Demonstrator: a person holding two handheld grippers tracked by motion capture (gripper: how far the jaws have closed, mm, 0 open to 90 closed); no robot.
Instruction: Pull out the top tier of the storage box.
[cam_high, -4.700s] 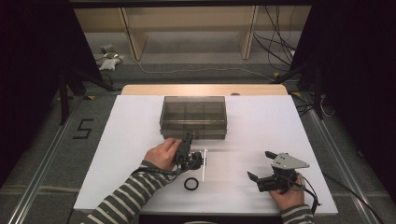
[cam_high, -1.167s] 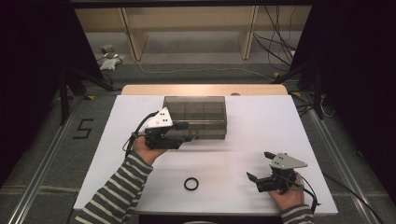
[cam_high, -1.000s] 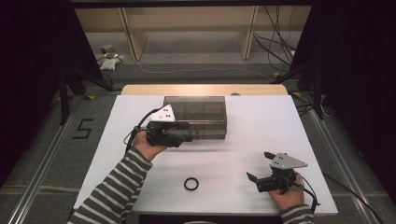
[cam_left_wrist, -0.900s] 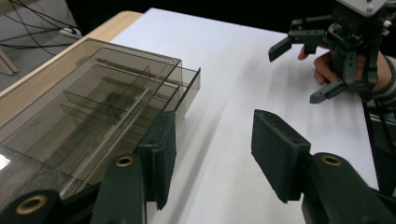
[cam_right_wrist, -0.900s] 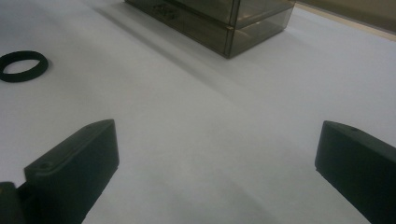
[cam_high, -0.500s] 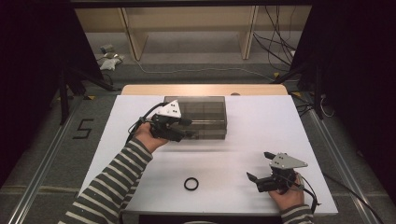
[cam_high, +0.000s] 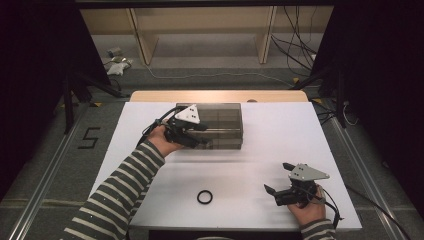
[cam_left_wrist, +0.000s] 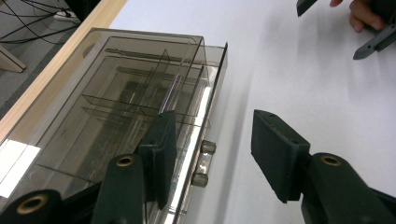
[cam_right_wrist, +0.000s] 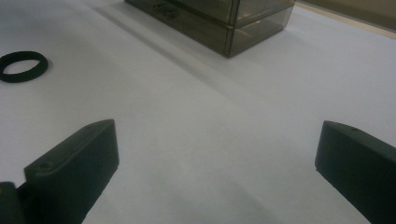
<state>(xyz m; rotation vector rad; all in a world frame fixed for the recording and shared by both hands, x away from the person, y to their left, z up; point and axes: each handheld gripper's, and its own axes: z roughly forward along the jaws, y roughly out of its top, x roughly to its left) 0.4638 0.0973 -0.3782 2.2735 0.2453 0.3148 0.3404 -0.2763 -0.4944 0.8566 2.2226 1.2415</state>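
Left claw (cam_high: 202, 134) half-open, arm outstretched; right claw (cam_high: 278, 180) wide open, resting.

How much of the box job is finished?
Not much looks done: the smoky plastic box is shut and the black ring lies loose on the white table. The left gripper straddles the box's front edge by its latch, jaws open. The right gripper rests open.

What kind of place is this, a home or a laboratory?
Probably a laboratory or recording studio: a white table framed by dark curtains, loose cables on the floor, and a taped number beside a floor rail.
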